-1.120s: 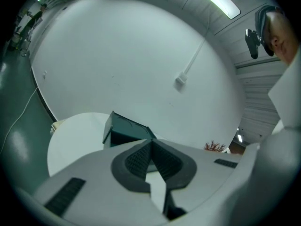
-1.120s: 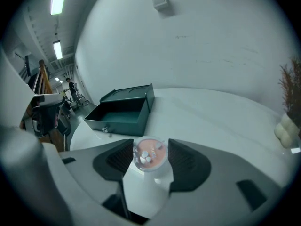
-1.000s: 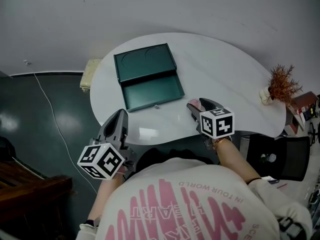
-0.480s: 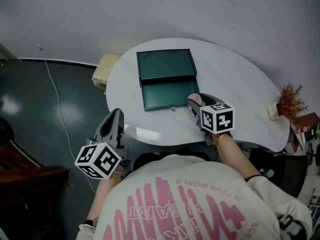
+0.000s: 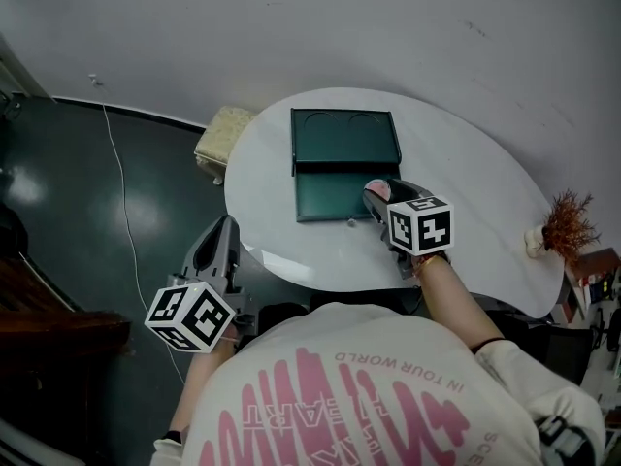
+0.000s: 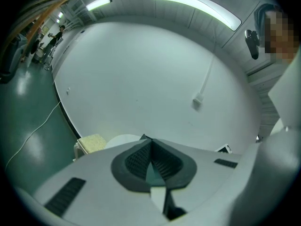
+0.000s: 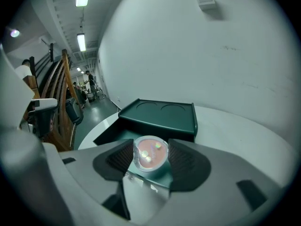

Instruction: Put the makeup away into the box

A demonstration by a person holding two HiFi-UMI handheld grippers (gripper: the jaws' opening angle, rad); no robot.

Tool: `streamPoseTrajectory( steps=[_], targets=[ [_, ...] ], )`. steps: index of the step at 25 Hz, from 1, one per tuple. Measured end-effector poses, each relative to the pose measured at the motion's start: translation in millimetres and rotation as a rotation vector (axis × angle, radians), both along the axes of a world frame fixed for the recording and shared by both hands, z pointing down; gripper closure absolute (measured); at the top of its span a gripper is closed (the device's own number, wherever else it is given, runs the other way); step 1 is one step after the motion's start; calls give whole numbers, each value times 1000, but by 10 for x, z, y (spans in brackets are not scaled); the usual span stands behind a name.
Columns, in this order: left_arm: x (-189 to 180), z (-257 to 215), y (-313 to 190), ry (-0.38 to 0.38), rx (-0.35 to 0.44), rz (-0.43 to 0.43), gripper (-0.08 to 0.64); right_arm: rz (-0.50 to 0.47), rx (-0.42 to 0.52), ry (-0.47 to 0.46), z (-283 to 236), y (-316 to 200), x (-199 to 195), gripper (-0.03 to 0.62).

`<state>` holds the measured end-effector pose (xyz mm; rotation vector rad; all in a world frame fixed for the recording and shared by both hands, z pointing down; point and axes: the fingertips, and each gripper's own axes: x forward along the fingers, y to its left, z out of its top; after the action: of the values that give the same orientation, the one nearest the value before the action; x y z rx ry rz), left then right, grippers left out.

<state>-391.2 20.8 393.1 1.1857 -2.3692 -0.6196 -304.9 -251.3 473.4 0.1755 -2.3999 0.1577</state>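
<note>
A dark green box (image 5: 345, 136) stands on the white round table (image 5: 466, 187), its drawer (image 5: 330, 190) pulled out toward me. My right gripper (image 5: 376, 193) hovers at the drawer's front right corner. It is shut on a round pink makeup compact (image 7: 150, 153) in a clear case, held between the pads above the drawer (image 7: 117, 138). The box top (image 7: 162, 110) shows two round recesses. My left gripper (image 5: 221, 231) hangs over the floor beside the table's near left edge. In the left gripper view its pads (image 6: 141, 158) meet at the tips with nothing between them.
A dried plant (image 5: 566, 223) stands at the table's right end. A pale cushioned stool (image 5: 225, 134) sits on the floor by the table's left side, with a thin cable (image 5: 114, 187) trailing across the dark floor. Dark wooden furniture (image 5: 49, 328) lies at the far left.
My right gripper has carried the compact from the table right of the drawer up to its front right corner. The left gripper has drifted off the table's edge over the floor.
</note>
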Motion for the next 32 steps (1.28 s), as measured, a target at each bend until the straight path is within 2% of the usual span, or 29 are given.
streamPoseTrajectory(
  steps=[4,10,18,25,32],
  targets=[
    [22,41,165,12,-6,-57,558,-93,42,72,108,67,-71,357],
    [79,88,320,35,-15,-141,558,-182,-44,131,252,164,-179,357],
    [161,239,414,106,-28,-259,558,-321,-62,204,352,213,-369,357],
    [294,348,499,149,-52,-327,558,-401,-68,235,472,311,-516,357],
    [300,350,520,143,-63,-350,558,-457,-45,277,616,359,-539,356]
  ],
)
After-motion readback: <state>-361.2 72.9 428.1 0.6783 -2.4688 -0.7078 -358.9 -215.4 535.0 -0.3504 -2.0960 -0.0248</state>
